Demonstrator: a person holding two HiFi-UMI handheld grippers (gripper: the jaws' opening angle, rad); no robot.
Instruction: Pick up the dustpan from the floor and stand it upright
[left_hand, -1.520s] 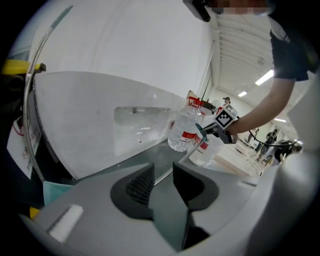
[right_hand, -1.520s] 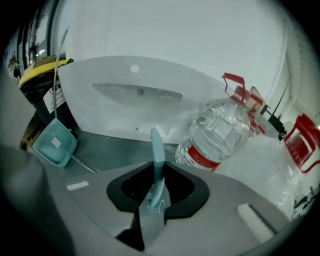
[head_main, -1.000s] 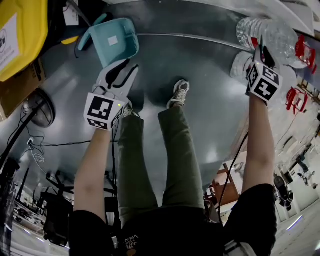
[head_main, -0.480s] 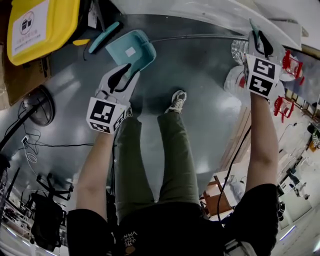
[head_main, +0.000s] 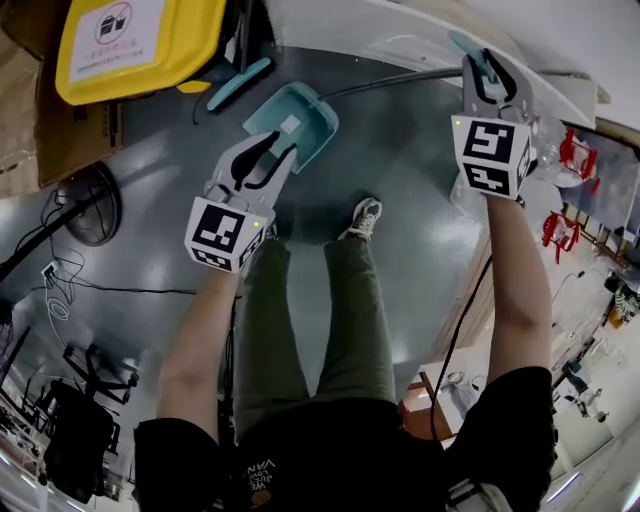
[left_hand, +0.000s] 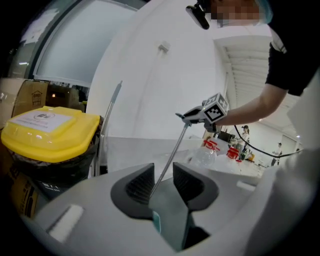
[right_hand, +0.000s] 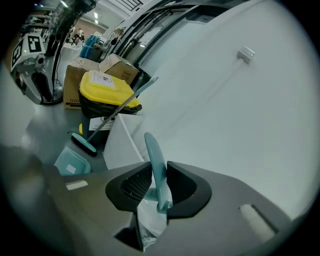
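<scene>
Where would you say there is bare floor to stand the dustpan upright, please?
The grey floor to the right of the dustpan and the shoe is bare. The upper left is crowded: the yellow bin, the brush and the fan stand there.

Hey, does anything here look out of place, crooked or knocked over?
Only the dustpan: it is tilted rather than upright. The left gripper holds its pan, and the right gripper has its handle between jaws that have just been opening.
</scene>
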